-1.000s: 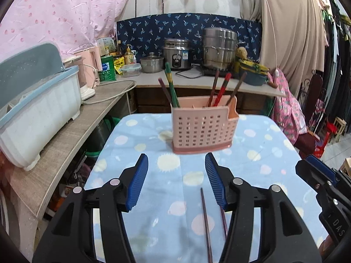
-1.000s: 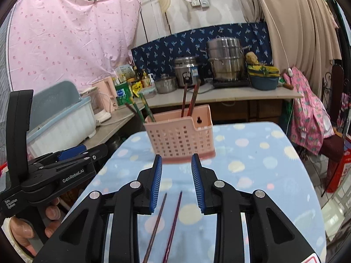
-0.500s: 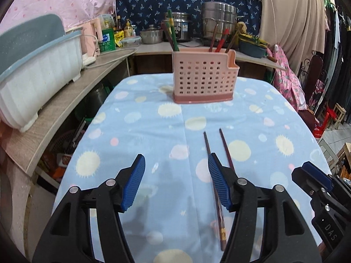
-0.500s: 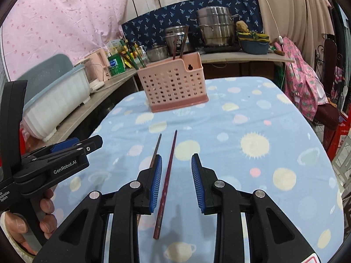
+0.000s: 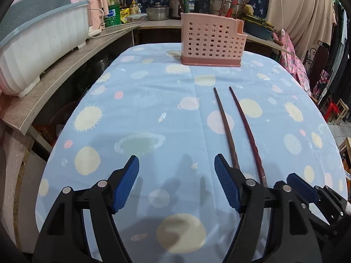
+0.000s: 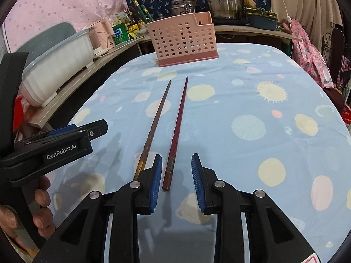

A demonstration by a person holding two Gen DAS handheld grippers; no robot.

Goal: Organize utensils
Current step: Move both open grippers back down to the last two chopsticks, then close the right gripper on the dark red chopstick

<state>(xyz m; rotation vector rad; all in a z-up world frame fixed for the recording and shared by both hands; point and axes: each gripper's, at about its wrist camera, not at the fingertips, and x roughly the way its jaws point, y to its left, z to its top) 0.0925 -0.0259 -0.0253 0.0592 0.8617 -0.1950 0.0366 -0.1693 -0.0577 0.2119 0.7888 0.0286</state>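
Note:
Two dark chopsticks lie side by side on the blue planet-print tablecloth (image 5: 142,114): a brown one (image 5: 224,127) (image 6: 156,118) and a reddish one (image 5: 246,129) (image 6: 178,120). A pink perforated utensil holder (image 5: 210,40) (image 6: 183,38) with several chopsticks in it stands at the table's far end. My left gripper (image 5: 176,175) is open and empty, just left of the brown chopstick's near end. My right gripper (image 6: 176,175) is open, its jaws on either side of the reddish chopstick's near end, low over the cloth.
A white dish rack (image 5: 41,43) sits on the wooden shelf (image 5: 65,70) along the left. Pots, a rice cooker and bottles stand on the counter (image 6: 241,29) behind the table. Clothes hang at the right. The left gripper's body (image 6: 54,146) shows in the right wrist view.
Both grippers have pulled back from the holder and dropped low over the near table. The two chopsticks, once mostly hidden, now lie in full view ahead; the right gripper's jaws now straddle the reddish one.

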